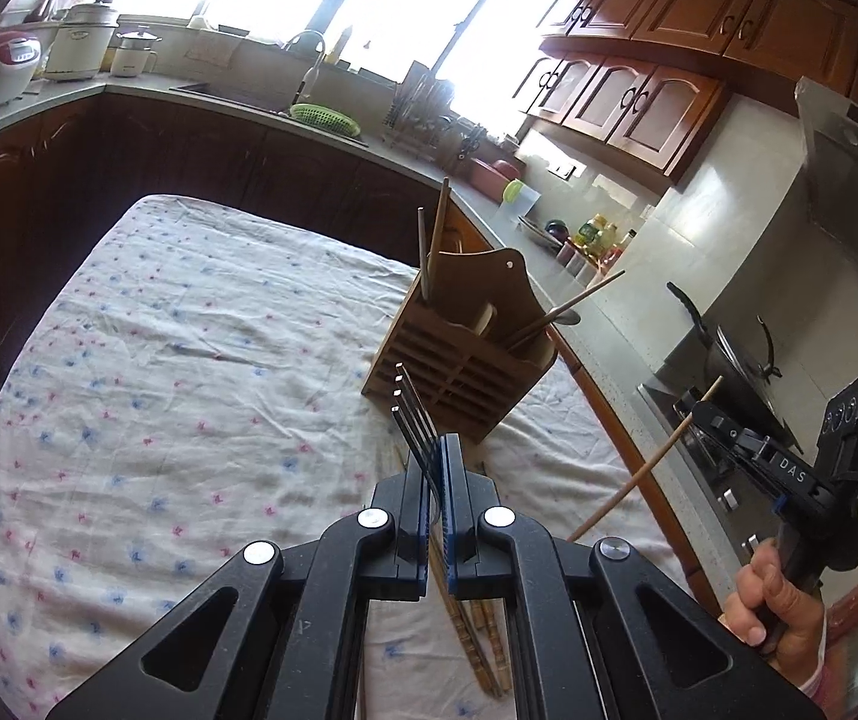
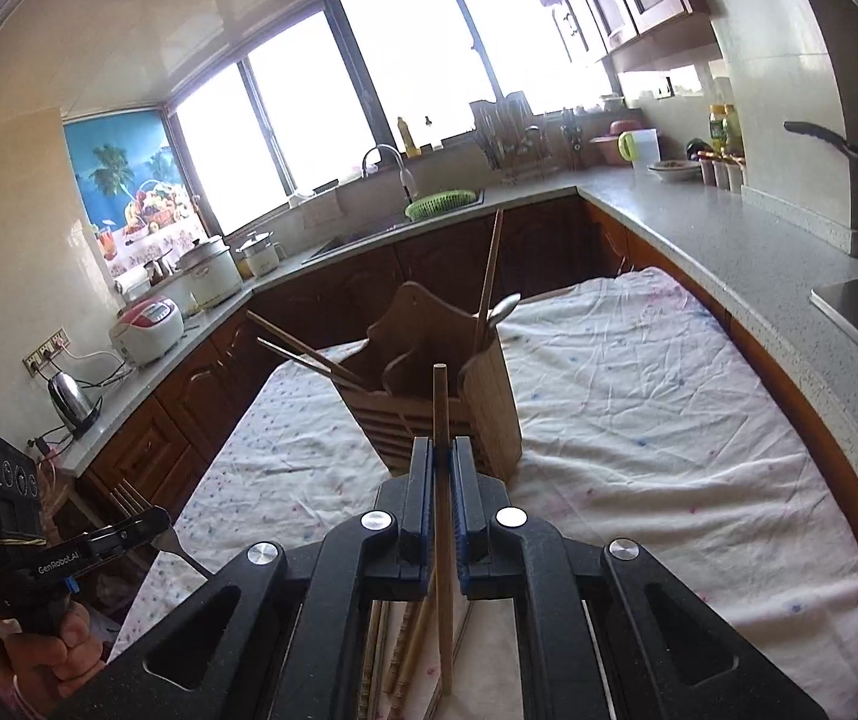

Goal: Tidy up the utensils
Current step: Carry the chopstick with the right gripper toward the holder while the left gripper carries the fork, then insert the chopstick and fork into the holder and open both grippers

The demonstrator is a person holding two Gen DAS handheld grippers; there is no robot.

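Left wrist view: left gripper clamped tight on a metal fork, tines sticking up and away past the fingertips, lifted above the floral cloth on the table. Wooden utensil holder stands just beyond the tines, toward the far right edge of the cloth, with chopsticks upright in its left compartment and a spoon leaning out right. More loose chopsticks lie on the cloth near, below the jaws. At right, a hand grips the right gripper (side-on), a single chopstick pinched in it, slanting. Right wrist view: right gripper closed on that chopstick, which runs straight between the pads and pokes up in front of the utensil holder. Holder sits mid-cloth, chopsticks leaning left out of one slot, spoon in the right one. Spare chopsticks on the cloth near, under the jaws. Far left, left gripper in a hand, the fork clamped in it (handle end visible). Countertop wraps around behind.
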